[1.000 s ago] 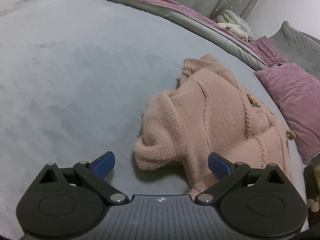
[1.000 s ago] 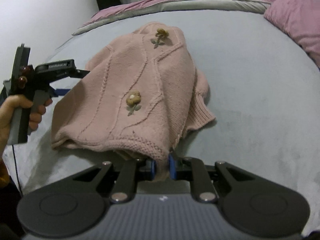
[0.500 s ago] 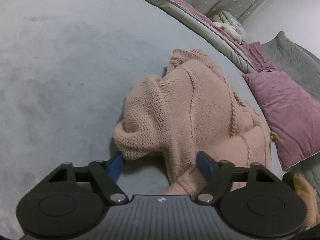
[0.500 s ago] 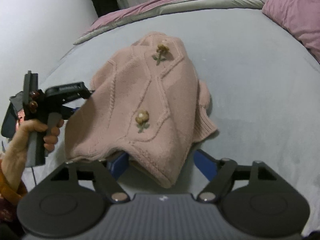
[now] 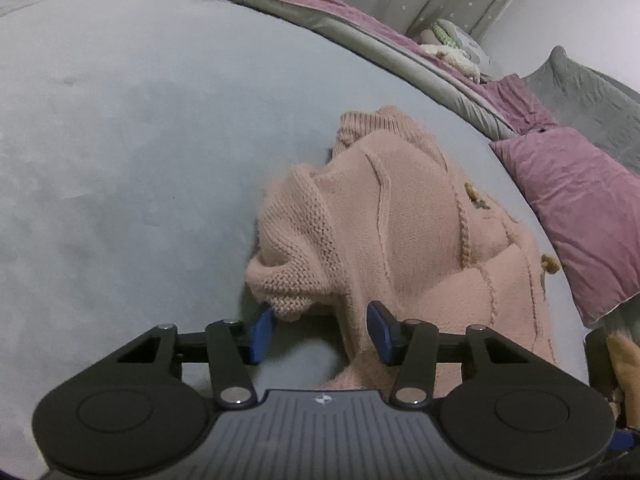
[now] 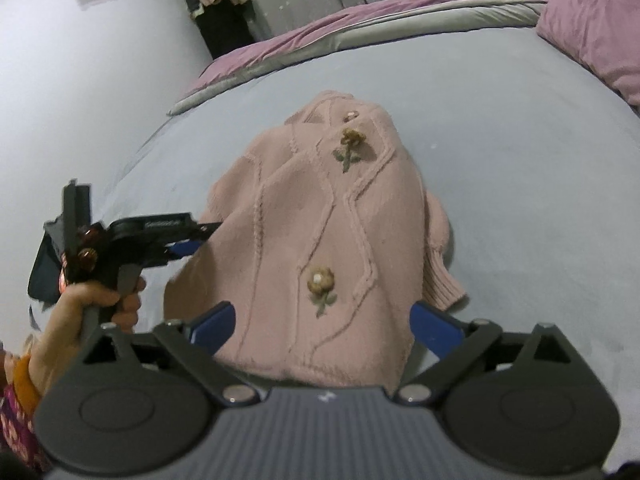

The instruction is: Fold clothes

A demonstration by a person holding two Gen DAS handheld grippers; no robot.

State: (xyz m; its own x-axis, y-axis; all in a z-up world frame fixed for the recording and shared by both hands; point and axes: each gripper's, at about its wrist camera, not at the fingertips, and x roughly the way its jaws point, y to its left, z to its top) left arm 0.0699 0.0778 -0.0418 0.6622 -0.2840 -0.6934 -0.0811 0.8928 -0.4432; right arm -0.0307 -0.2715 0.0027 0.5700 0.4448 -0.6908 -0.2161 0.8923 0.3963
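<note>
Pink knit cardigan [image 6: 332,240] lies on the grey-blue bedspread [image 6: 520,184], button side up with two embroidered flowers showing, one ribbed sleeve cuff [image 6: 444,280] poking out on its right edge. Change over the last second: the right gripper [image 6: 324,324], which a second ago was pinched on the near hem, had let go by half a second ago and now stands with its blue pads wide apart on either side of the hem, holding nothing. Hem has dropped flat; reading this as one fold laid down and released. Left gripper [image 5: 320,332]: fingers apart throughout, but it has closed in on the garment; the bunched knit sleeve roll [image 5: 288,264] that lay well ahead of it a second ago now sits just at its left pad [image 5: 260,336], touching or nearly so, and pad spacing looks narrower than before. Seen from the right wrist, the left tool's tips reach the cardigan's left edge, a hand [image 6: 100,304] on the grip. Judgement: left side is lining up to take that loose sleeve; shape is still lumpy there, so folding looks unfinished. Purple pillow [image 5: 580,216] beside the cardigan, not touching as far as visible.
</note>
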